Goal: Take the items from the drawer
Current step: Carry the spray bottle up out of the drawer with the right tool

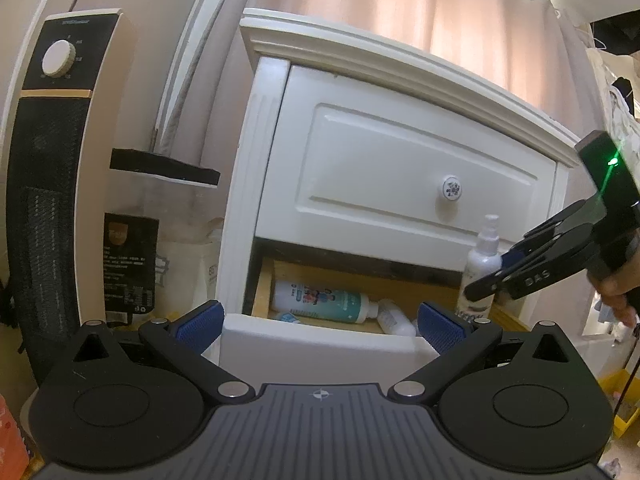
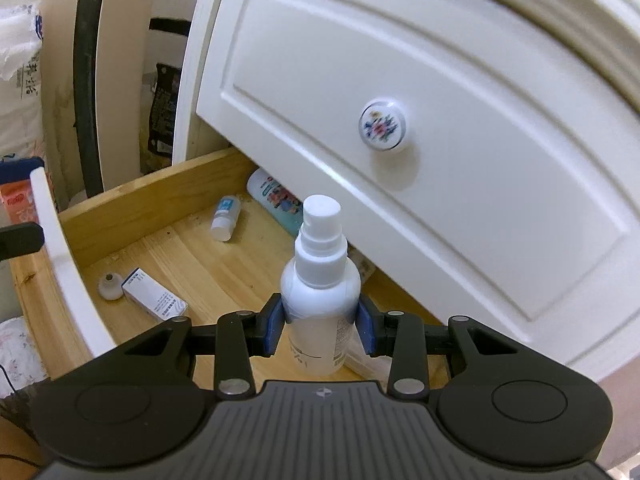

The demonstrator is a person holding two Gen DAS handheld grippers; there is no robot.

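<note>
Spray bottle (image 2: pixel 320 288): one, upright, above my open lower drawer (image 2: pixel 132 204).
Left gripper (image 1: pixel 320 326): spread wide, holding nothing, at the drawer's white front.
Drawer contents: I count one knob-like piece (image 2: pixel 110 282), one small box (image 2: pixel 154 294), one small bottle (image 2: pixel 226 218), one large lying bottle (image 2: pixel 276 198).
Right gripper (image 2: pixel 320 322): pinching the spray bottle's body.

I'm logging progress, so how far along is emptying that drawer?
Done: the lower drawer stands open. In hand: the right hand-held gripper is clamped on the white spray bottle, upright over the drawer. Left: the large lying bottle, a small bottle and a small box. The left hand-held gripper is open, empty.
</note>
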